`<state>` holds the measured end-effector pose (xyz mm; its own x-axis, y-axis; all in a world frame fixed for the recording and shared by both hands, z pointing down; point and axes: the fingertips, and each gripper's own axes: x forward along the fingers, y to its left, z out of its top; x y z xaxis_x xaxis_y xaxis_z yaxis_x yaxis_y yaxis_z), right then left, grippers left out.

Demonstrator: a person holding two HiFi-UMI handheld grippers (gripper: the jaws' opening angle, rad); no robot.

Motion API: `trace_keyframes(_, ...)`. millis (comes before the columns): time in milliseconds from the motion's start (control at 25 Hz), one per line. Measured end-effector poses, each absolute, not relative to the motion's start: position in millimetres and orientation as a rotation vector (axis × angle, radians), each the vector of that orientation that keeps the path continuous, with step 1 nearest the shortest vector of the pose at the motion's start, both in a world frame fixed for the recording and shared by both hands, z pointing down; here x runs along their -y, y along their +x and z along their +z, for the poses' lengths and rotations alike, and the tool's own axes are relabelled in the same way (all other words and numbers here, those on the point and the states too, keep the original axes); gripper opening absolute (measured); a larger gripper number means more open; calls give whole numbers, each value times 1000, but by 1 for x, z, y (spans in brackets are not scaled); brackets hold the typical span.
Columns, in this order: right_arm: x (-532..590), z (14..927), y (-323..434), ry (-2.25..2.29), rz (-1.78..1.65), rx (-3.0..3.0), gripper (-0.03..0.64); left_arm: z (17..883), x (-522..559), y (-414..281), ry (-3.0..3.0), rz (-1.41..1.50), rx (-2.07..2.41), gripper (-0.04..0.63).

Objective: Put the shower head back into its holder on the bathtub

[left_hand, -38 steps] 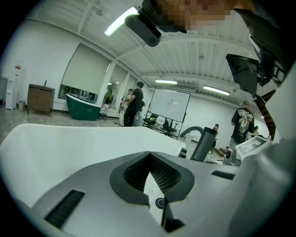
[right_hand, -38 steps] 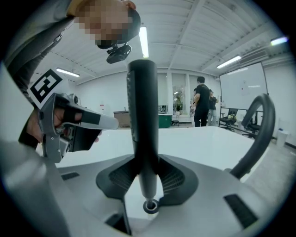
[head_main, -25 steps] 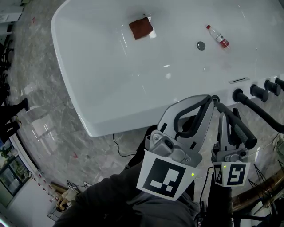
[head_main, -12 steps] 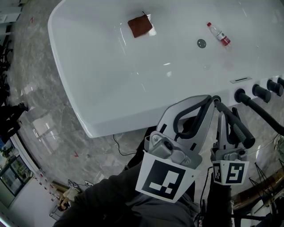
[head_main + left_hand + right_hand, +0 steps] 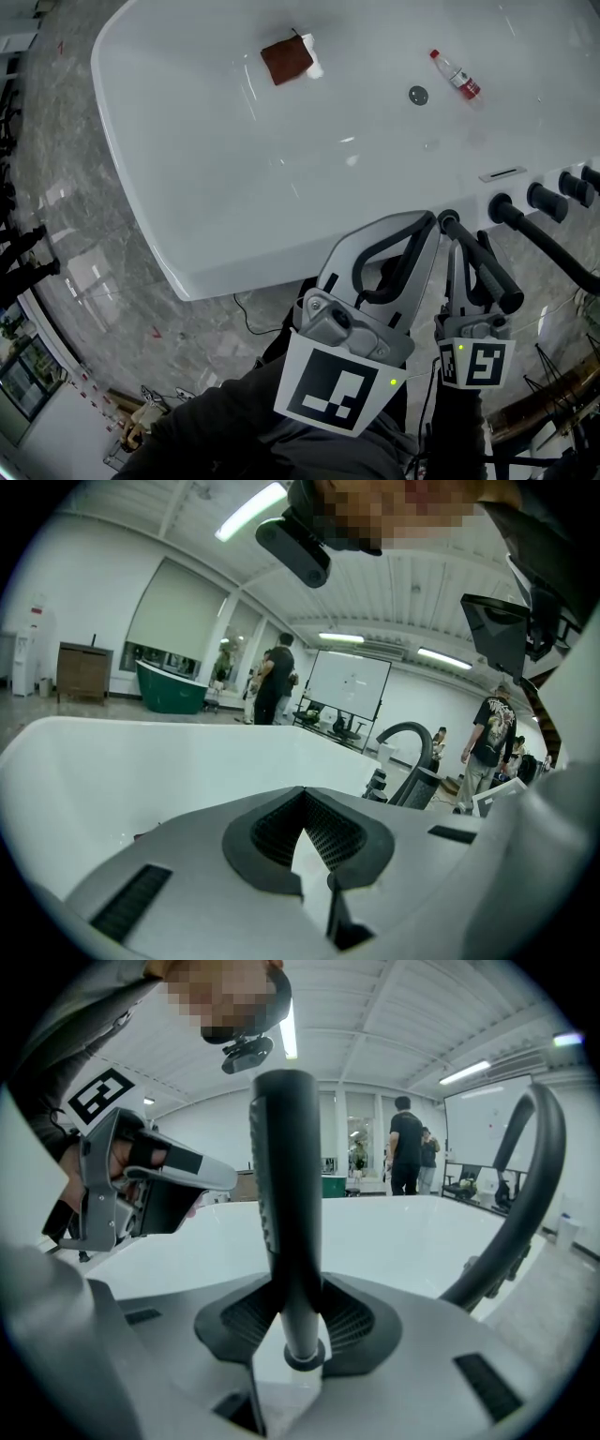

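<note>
The black shower head is a long stick, and my right gripper is shut on its handle just over the white bathtub's near rim. In the right gripper view the shower head stands upright between the pads, its ringed lower end below them. Its black hose arcs off to the right. A small round opening shows in the rim at the stick's far end. My left gripper hovers beside it, shut on nothing.
Black tap knobs line the rim at right. Inside the tub lie a brown cloth, a small red-capped bottle and the drain. Grey marble floor surrounds the tub. People stand far off in the room.
My right gripper has sunk a little toward the tub rim with the shower head in it. The left gripper has stayed beside it. The head view has shifted slightly.
</note>
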<state>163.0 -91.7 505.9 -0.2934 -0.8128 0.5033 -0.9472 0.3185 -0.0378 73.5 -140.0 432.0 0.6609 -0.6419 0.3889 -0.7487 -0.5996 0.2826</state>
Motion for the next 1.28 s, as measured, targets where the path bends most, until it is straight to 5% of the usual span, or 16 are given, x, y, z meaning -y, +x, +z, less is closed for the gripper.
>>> trace_keyframes(1120, 95, 526, 157, 1548, 487, 2205, 142, 435, 140, 65, 2445, 353, 1097, 3)
trace_keyframes(1280, 90, 528, 156, 1550, 503, 2212, 209, 435, 138, 65, 2446, 355, 1098, 3)
